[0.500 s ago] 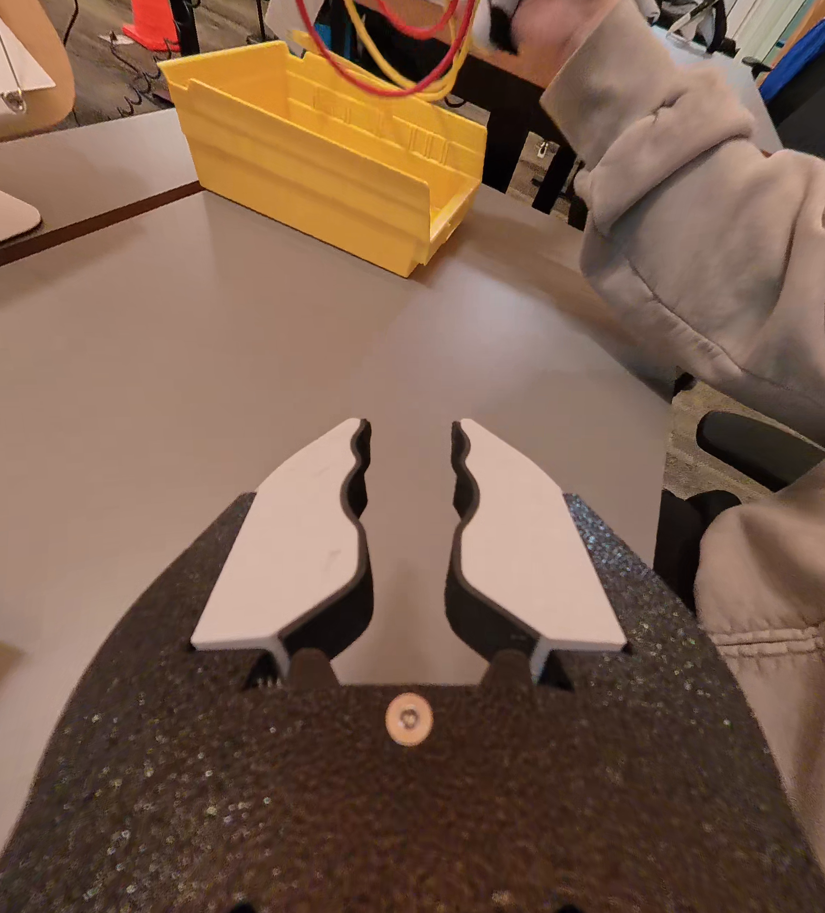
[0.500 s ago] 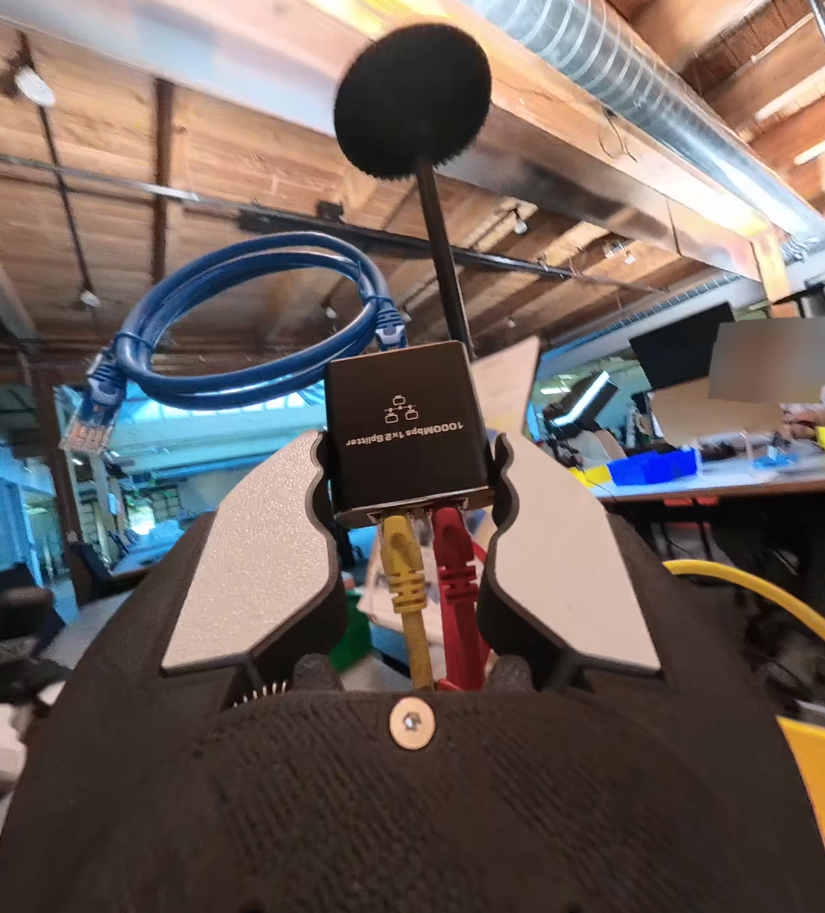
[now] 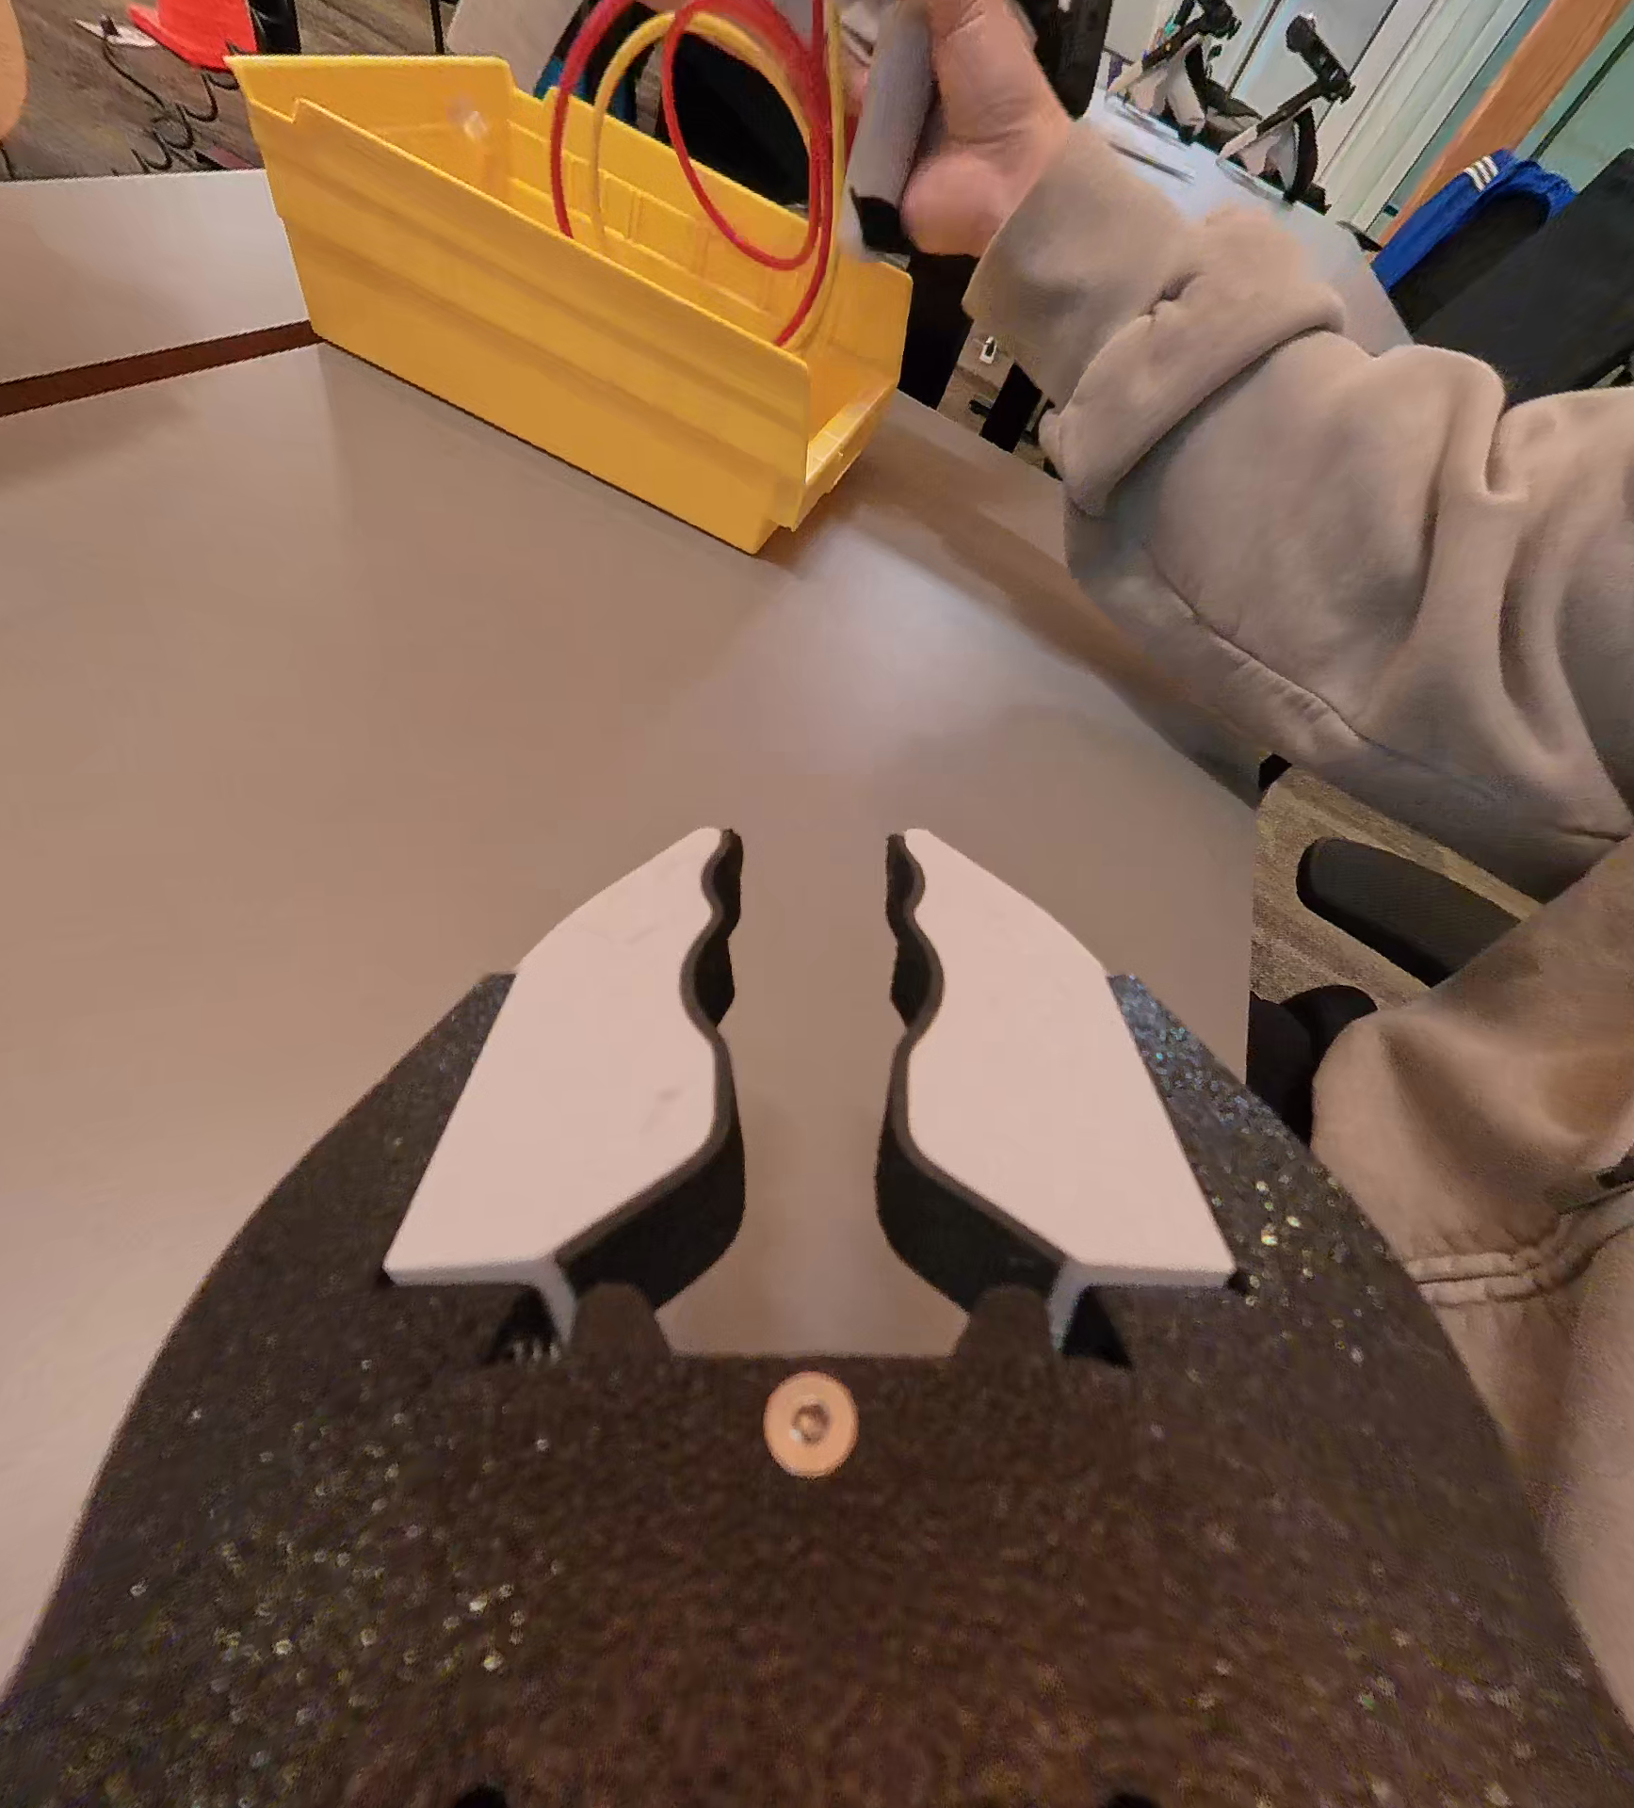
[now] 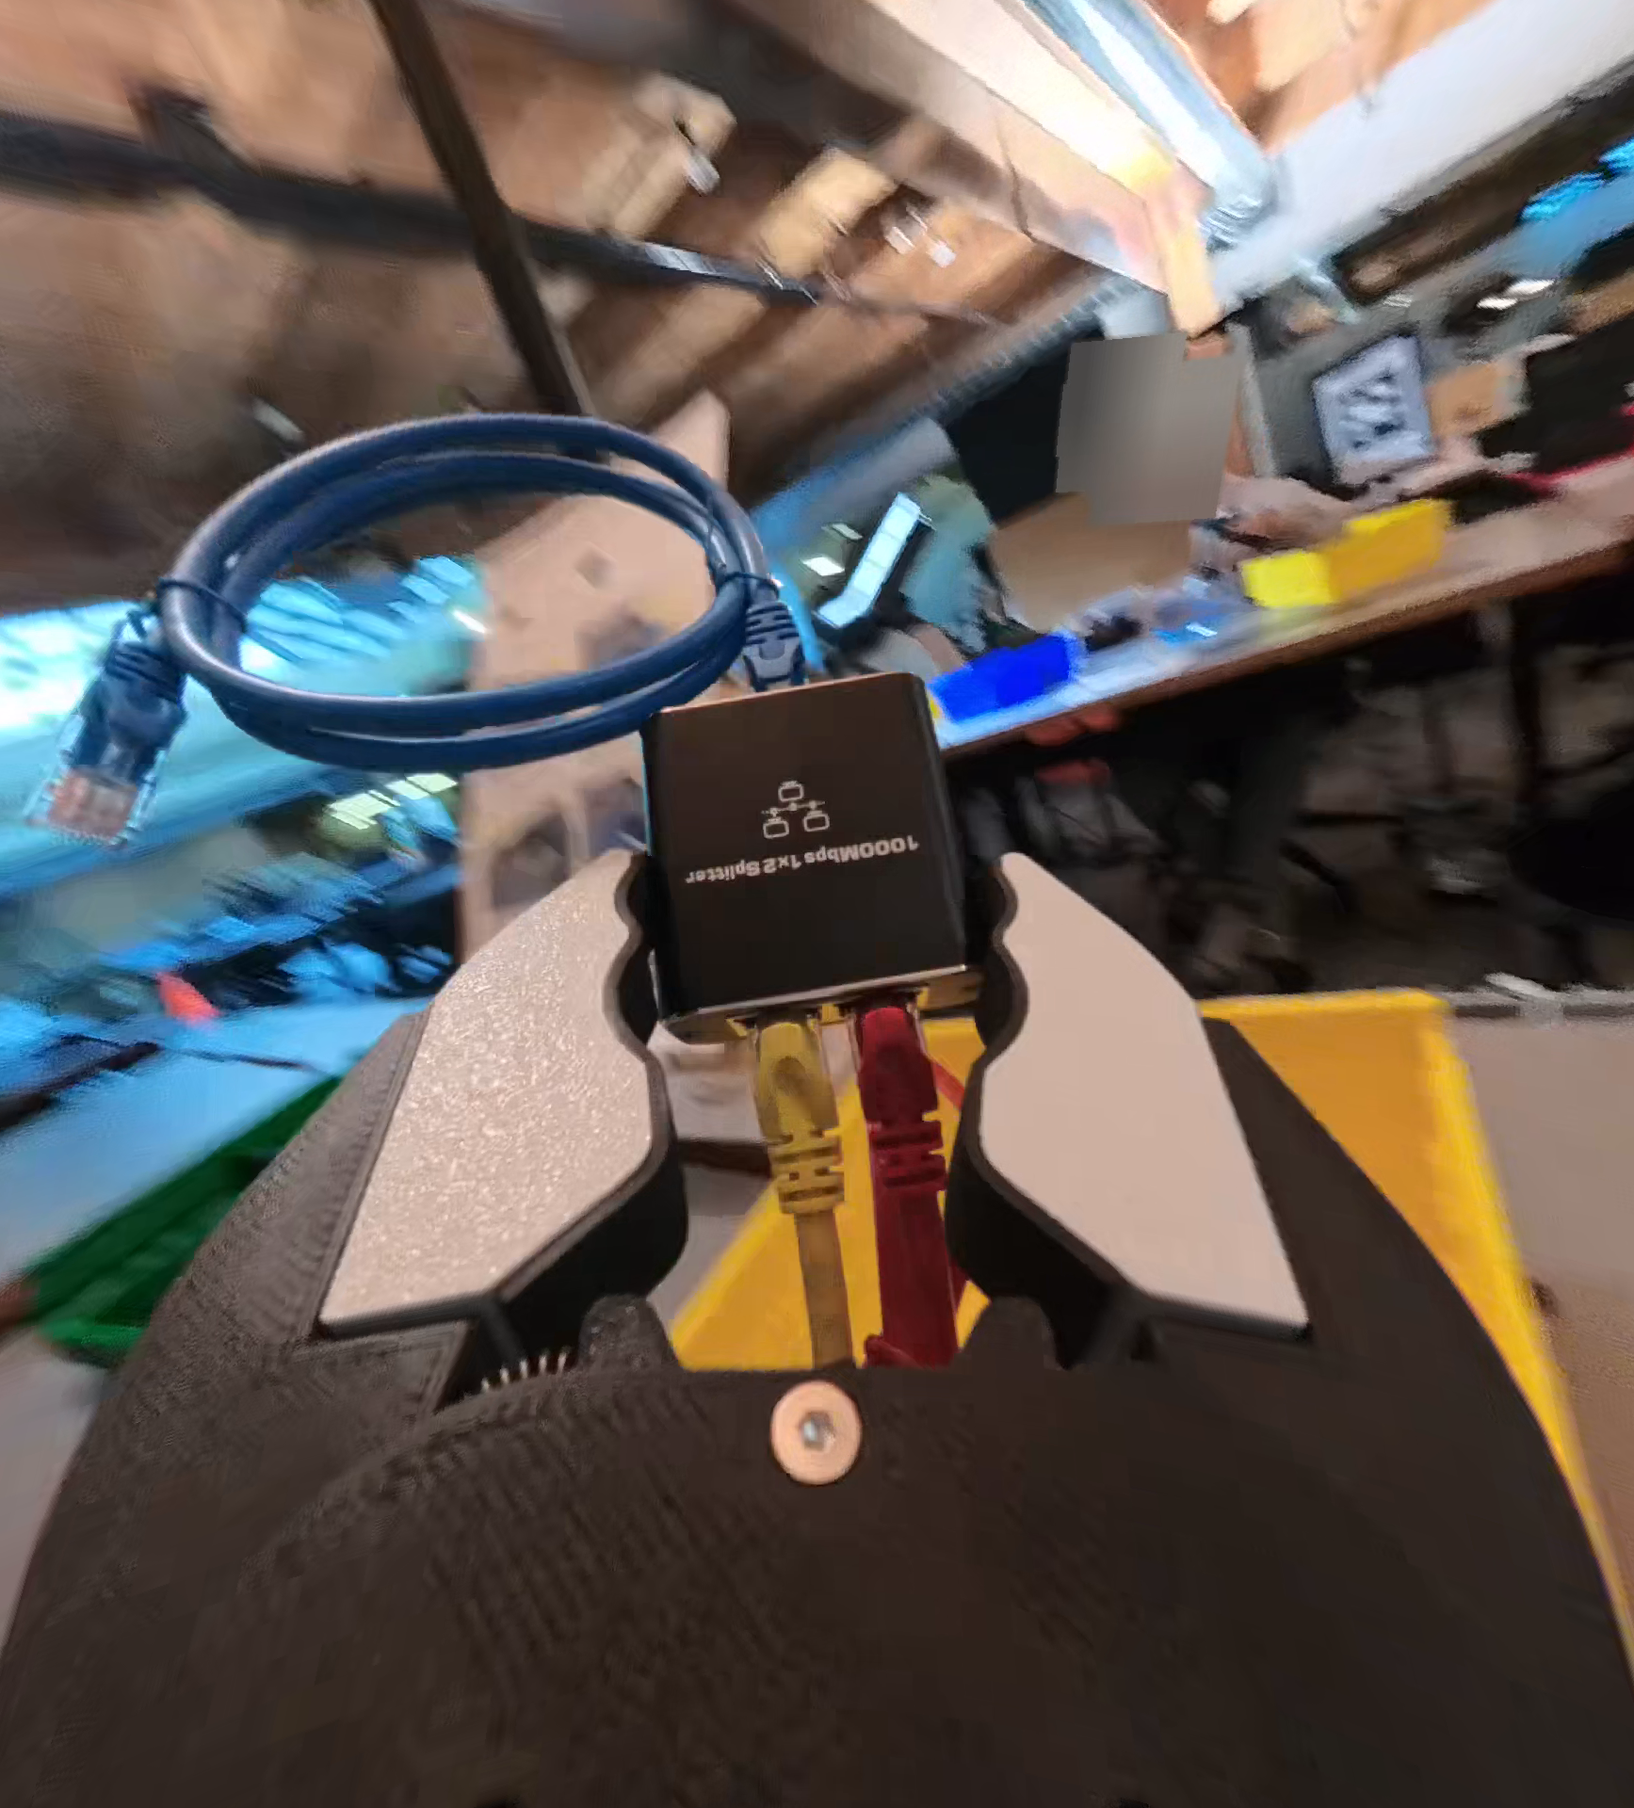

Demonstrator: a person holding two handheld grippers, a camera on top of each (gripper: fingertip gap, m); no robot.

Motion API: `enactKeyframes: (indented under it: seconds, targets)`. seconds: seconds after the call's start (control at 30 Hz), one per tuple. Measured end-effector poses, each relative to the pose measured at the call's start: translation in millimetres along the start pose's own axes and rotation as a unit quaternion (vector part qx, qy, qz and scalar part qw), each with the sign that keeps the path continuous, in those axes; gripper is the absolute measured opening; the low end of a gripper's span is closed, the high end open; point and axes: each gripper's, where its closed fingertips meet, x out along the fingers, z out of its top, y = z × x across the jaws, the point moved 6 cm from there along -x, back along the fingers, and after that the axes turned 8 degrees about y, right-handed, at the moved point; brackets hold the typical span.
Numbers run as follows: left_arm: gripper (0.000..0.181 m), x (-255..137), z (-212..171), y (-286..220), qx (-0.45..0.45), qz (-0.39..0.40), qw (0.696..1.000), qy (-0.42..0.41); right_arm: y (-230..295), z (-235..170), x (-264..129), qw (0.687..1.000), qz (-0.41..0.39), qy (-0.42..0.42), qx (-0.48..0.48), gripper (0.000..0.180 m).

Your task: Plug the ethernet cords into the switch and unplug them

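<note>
Grey table [image 3: 304, 685], yellow bin [image 3: 548, 323] on it

Black switch [image 4: 801, 841], three cords [image 4: 798, 1125] plugged

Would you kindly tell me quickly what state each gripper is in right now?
Left gripper: open, holding nothing, above the grey table.
Right gripper: shut on the small black box-shaped switch, with yellow, red and blue cords plugged in.

Left wrist view looks low across the table [image 3: 402, 685]; right wrist view tilts upward; both share the yellow bin [image 3: 539, 323].
</note>
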Motion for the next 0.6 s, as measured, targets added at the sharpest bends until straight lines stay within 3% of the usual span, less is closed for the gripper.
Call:
enactKeyframes:
  seconds: [0.07, 0.13, 0.27, 0.47, 0.6]
  targets:
    - [0.028, -0.3, -1.0, -0.8, 0.003, 0.001, 1.000, 0.004, -14.4, -14.5, 0.0, 0.993, -0.081, 0.063, -0.060, 0.064]
    - [0.028, -0.8, -1.7, -0.7, 0.006, 0.005, 1.000, 0.010, -23.4, -27.1, 0.6, 0.961, -0.164, 0.152, -0.163, 0.064]
    - [0.028, -0.9, -1.9, -1.0, 0.006, 0.003, 1.000, 0.013, -17.5, -51.4, 13.4, 0.847, -0.250, 0.310, -0.352, 0.064]
    - [0.028, 0.2, -1.8, -6.6, 0.005, -0.006, 1.000, 0.013, -10.4, -79.8, 23.9, 0.713, -0.336, 0.393, -0.473, 0.063]
    - [0.028, -4.2, -5.1, -12.3, 0.017, -0.008, 0.999, 0.026, -12.6, -75.6, 18.1, 0.794, -0.313, 0.347, -0.389, 0.063]
